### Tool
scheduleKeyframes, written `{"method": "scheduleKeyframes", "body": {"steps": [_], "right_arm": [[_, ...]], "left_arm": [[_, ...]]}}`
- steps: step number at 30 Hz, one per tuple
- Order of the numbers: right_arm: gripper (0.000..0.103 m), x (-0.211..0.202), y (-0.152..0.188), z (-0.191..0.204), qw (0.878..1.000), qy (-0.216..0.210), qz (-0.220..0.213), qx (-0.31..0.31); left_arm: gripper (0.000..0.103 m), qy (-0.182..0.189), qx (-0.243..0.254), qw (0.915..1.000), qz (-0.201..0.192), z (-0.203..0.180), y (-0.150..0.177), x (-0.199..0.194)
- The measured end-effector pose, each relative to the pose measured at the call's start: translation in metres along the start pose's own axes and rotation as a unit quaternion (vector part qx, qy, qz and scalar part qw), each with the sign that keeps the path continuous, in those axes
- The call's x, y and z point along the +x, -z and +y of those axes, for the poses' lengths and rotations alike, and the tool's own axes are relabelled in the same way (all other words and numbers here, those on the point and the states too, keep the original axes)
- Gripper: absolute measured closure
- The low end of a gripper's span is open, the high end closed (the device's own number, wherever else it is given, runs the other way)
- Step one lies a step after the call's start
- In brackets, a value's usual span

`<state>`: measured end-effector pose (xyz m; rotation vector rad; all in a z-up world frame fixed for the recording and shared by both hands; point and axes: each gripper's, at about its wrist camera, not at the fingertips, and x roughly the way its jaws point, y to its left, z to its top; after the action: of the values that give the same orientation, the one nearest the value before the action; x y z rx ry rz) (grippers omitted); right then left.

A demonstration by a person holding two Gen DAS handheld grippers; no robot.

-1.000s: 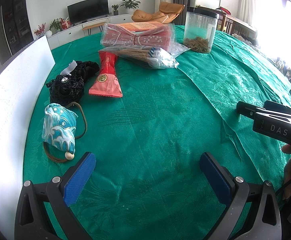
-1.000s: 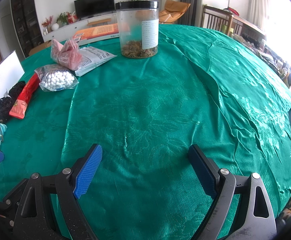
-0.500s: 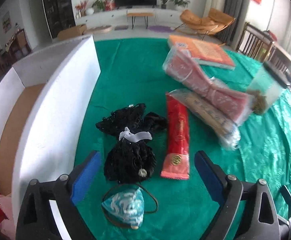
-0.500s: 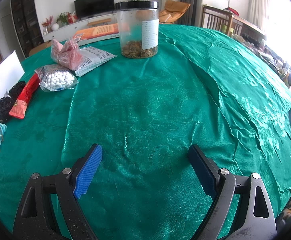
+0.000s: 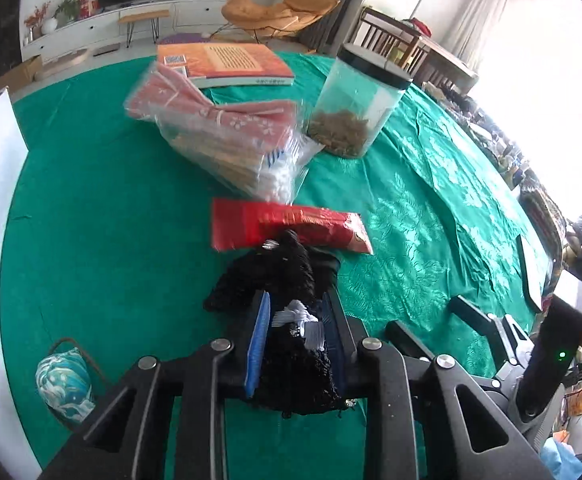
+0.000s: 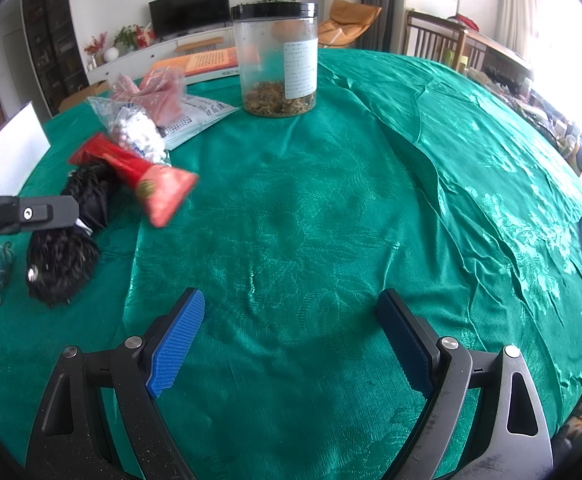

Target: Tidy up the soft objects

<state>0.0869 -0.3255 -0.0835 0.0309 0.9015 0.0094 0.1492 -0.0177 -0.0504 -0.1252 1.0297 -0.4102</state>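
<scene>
Where the ribbed blue pads meet, a black knitted bundle (image 5: 291, 344) tied with a white ribbon is pinched by the fingers of the left gripper (image 5: 297, 340), low over the green damask surface (image 5: 103, 216). A glossy red packet (image 5: 287, 228) is seen touching the bundle's far end. A teal patterned pouch (image 5: 65, 380) lies apart at the left. Only from the right wrist is the printed label on the clear jar (image 6: 277, 60) shown, and the right gripper (image 6: 291, 344) is held wide open, empty, above crumpled cloth.
</scene>
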Motion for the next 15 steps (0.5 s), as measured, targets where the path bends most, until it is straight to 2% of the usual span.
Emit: {"method": "scheduleKeyframes", "body": {"steps": [4, 6, 7, 8, 10, 12, 15], "right_arm": [[0.013, 0.000, 0.000, 0.000, 1.000, -0.005, -0.002, 0.004], [0.013, 0.001, 0.000, 0.001, 1.000, -0.001, -0.001, 0.001], [0.013, 0.001, 0.000, 0.001, 1.000, 0.000, 0.000, 0.000], [0.013, 0.001, 0.000, 0.002, 1.000, 0.000, 0.000, 0.000], [0.013, 0.001, 0.000, 0.001, 1.000, -0.001, 0.000, 0.000], [0.013, 0.001, 0.000, 0.000, 1.000, -0.001, 0.000, 0.000], [0.013, 0.001, 0.000, 0.001, 1.000, -0.001, 0.000, 0.000]], "left_arm": [[0.072, -0.023, -0.031, 0.9991, -0.015, 0.018, 0.000, -0.037], [0.063, -0.052, -0.031, 0.9978, -0.024, 0.030, 0.000, -0.056], [0.048, -0.067, -0.031, 0.9967, -0.035, 0.035, 0.002, -0.067], [0.022, -0.079, -0.033, 0.9952, -0.047, 0.041, 0.002, -0.076], [0.000, -0.101, -0.037, 0.9907, -0.083, 0.049, 0.008, -0.094], [0.000, -0.116, -0.034, 0.9882, -0.094, 0.056, 0.014, -0.096], [0.000, -0.151, -0.024, 0.9870, -0.050, 0.061, 0.023, -0.071]]}}
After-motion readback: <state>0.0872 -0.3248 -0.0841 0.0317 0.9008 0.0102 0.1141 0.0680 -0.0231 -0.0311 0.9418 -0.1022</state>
